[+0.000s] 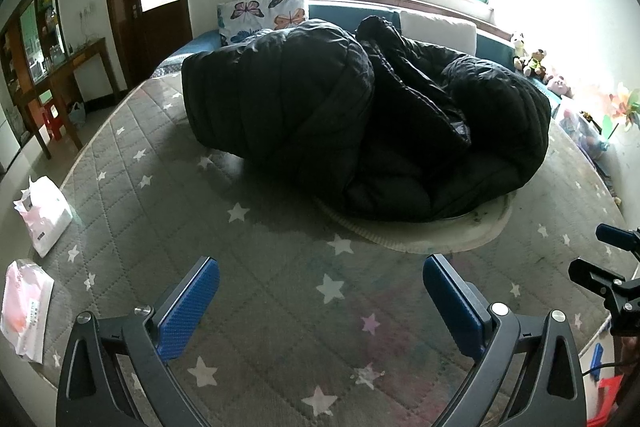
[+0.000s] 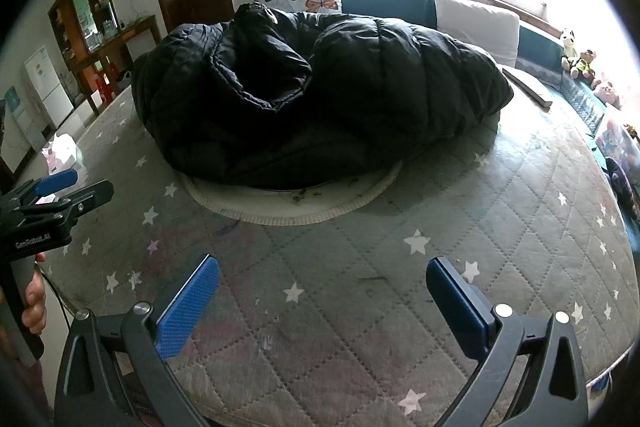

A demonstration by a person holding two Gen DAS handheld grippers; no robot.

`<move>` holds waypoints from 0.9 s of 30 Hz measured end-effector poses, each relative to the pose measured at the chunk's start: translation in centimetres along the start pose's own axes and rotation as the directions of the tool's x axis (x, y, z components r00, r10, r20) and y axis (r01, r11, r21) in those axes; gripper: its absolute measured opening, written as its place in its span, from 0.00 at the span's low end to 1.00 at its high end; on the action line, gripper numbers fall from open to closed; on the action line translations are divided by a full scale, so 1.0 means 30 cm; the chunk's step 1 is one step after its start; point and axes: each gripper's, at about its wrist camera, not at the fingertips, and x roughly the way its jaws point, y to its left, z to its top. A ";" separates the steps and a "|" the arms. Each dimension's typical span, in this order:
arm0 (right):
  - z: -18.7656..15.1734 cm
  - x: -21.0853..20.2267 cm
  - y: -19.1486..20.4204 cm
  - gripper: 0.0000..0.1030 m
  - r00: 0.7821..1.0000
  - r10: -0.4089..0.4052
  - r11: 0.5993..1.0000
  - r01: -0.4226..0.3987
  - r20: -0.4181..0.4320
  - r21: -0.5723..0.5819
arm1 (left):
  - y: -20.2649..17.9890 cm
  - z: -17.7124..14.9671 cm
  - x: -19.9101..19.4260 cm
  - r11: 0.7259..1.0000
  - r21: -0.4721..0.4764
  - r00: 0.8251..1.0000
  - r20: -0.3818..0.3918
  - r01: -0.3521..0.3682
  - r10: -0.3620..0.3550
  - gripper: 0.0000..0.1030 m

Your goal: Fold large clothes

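A big black puffy coat [image 1: 360,119] lies crumpled in a heap in the middle of the grey star-print mattress [image 1: 260,267], partly on a pale round mat [image 1: 432,239]. My left gripper [image 1: 320,279] hovers open over bare mattress in front of the heap, blue pads wide apart and empty. In the right wrist view the same coat [image 2: 320,99] sits beyond my right gripper [image 2: 322,279], which is also open and empty. The left gripper [image 2: 76,187] shows at that view's left edge, held by a hand [image 2: 34,299]. The right gripper [image 1: 600,255] shows at the left wrist view's right edge.
A butterfly pillow [image 1: 264,15] and a white cushion [image 1: 438,31] lean at the bed's far side under the window. Soft toys [image 1: 532,63] line the far right. White plastic packets [image 1: 40,215] lie at the mattress's left edge. A wooden desk [image 1: 68,67] stands left.
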 end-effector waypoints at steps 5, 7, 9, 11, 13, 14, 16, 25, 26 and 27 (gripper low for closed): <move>0.002 0.005 -0.001 1.00 1.000 0.006 1.000 -0.006 -0.001 0.001 | 0.003 0.001 0.005 1.000 0.003 1.000 -0.001 -0.003 0.003 1.00; 0.003 0.006 -0.002 1.00 1.000 0.006 1.000 -0.006 -0.001 0.000 | 0.003 0.002 0.006 1.000 0.003 1.000 -0.001 -0.005 0.005 1.00; 0.003 0.006 -0.003 1.00 1.000 0.004 1.000 -0.004 -0.003 0.000 | 0.004 0.002 0.006 1.000 0.002 1.000 -0.002 -0.005 0.005 1.00; 0.003 0.007 -0.003 1.00 1.000 0.007 1.000 -0.007 -0.003 0.001 | 0.006 0.003 0.007 1.000 0.003 1.000 -0.002 -0.007 0.007 1.00; 0.004 0.008 -0.001 1.00 1.000 0.006 1.000 -0.006 -0.004 -0.002 | 0.008 0.004 0.009 1.000 0.005 1.000 -0.001 -0.008 0.008 1.00; 0.004 0.008 -0.001 1.00 1.000 0.006 1.000 -0.006 -0.003 -0.003 | 0.010 0.006 0.009 1.000 0.005 1.000 -0.001 -0.008 0.008 1.00; 0.005 0.009 0.001 1.00 1.000 0.006 1.000 -0.006 -0.002 -0.004 | 0.012 0.008 0.010 1.000 0.007 1.000 -0.002 -0.009 0.009 1.00; 0.014 0.007 0.006 1.00 1.000 0.015 1.000 -0.014 0.008 -0.019 | 0.012 0.026 0.011 0.999 0.032 1.000 0.004 -0.023 0.023 1.00; 0.016 0.008 0.007 1.00 1.000 0.014 1.000 -0.014 0.010 -0.022 | 0.012 0.028 0.012 0.999 0.035 1.000 0.004 -0.026 0.026 1.00; 0.017 0.008 0.007 1.00 1.000 0.014 1.000 -0.014 0.010 -0.026 | 0.013 0.029 0.012 0.999 0.037 1.000 0.006 -0.027 0.026 1.00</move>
